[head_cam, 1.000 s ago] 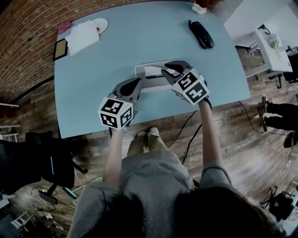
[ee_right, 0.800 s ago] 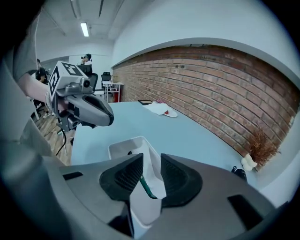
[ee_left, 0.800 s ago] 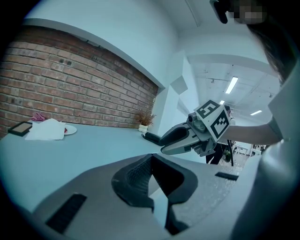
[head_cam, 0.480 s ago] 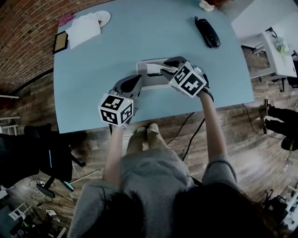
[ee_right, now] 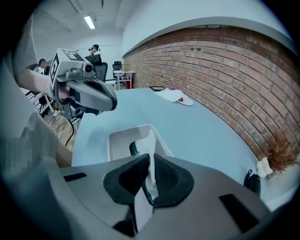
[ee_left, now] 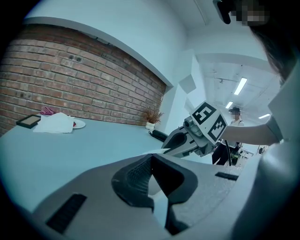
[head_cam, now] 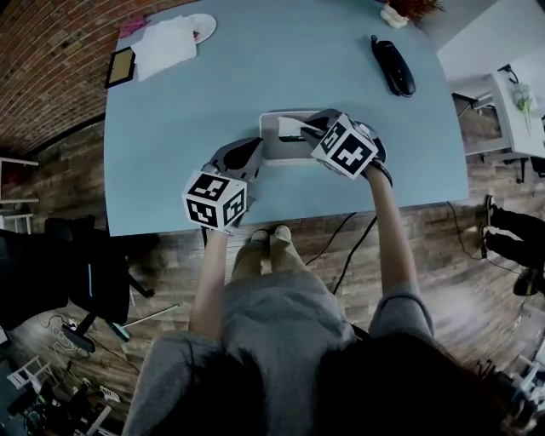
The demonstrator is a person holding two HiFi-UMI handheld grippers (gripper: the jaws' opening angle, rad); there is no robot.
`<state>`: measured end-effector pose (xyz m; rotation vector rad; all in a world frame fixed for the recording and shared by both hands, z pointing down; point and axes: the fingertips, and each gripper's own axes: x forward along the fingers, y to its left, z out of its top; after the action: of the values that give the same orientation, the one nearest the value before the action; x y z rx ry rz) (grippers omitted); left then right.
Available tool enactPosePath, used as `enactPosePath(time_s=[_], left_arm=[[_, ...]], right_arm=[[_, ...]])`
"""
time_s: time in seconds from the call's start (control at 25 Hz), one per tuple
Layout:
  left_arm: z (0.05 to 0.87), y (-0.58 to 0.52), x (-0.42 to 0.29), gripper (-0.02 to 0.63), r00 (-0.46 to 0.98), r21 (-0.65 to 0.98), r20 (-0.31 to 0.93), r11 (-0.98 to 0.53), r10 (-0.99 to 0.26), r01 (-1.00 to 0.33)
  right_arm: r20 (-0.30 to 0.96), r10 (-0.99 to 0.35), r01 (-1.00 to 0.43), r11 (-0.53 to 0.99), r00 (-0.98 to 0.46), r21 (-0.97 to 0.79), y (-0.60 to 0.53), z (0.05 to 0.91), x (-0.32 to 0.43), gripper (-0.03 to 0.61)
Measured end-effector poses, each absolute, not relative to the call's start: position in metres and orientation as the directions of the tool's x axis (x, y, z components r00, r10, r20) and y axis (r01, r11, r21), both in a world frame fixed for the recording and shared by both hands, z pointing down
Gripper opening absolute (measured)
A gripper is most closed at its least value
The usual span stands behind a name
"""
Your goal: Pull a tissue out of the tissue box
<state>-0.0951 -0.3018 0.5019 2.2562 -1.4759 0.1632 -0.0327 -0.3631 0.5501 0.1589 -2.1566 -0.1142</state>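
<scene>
The pale tissue box (head_cam: 277,146) lies on the blue table (head_cam: 213,94) near its front edge. A white tissue (ee_right: 150,149) stands up out of the box (ee_right: 123,139). My right gripper (head_cam: 305,130) points steeply down over the box, and its jaws are closing with the tissue pinched between the pads (ee_right: 151,165). My left gripper (head_cam: 249,152) sits low at the box's left end, jaws together (ee_left: 151,161) with nothing in them. Each gripper shows in the other's view: the right gripper (ee_left: 185,140) and the left gripper (ee_right: 89,96).
A black handset (head_cam: 392,65) lies at the table's far right. A white cloth (head_cam: 166,47), a plate (head_cam: 204,25) and a dark framed item (head_cam: 119,66) sit at the far left corner. A black chair (head_cam: 60,272) stands on the floor at the left.
My right gripper has sunk onto the box top and now has the tissue between its jaws. My left gripper has dropped slightly beside the box.
</scene>
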Motion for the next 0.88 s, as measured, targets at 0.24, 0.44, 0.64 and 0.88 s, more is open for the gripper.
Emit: enactPosePath(time_s=[0.24, 0.44, 0.64, 0.88], left_arm=[[0.503, -0.304, -0.098, 0.003, 0.415, 0.292, 0.331, -0.326, -0.848, -0.899], [0.502, -0.304, -0.098, 0.003, 0.418, 0.295, 0.329, -0.329, -0.846, -0.897], [0.501, -0.305, -0.094, 0.003, 0.427, 0.292, 0.329, -0.340, -0.842, -0.894], [0.495, -0.306, -0.092, 0.003, 0.437, 0.283, 0.320, -0.355, -0.841, -0.891]], right_arm=[[0.822, -0.154, -0.061, 0.988, -0.548, 0.145, -0.363, 0.552, -0.032, 0.003], [0.820, -0.154, -0.060, 0.988, -0.552, 0.145, -0.365, 0.547, -0.034, 0.002], [0.810, -0.170, -0.072, 0.985, -0.561, 0.157, -0.367, 0.539, -0.032, 0.002], [0.805, -0.186, -0.082, 0.982, -0.564, 0.170, -0.366, 0.532, -0.029, 0.002]])
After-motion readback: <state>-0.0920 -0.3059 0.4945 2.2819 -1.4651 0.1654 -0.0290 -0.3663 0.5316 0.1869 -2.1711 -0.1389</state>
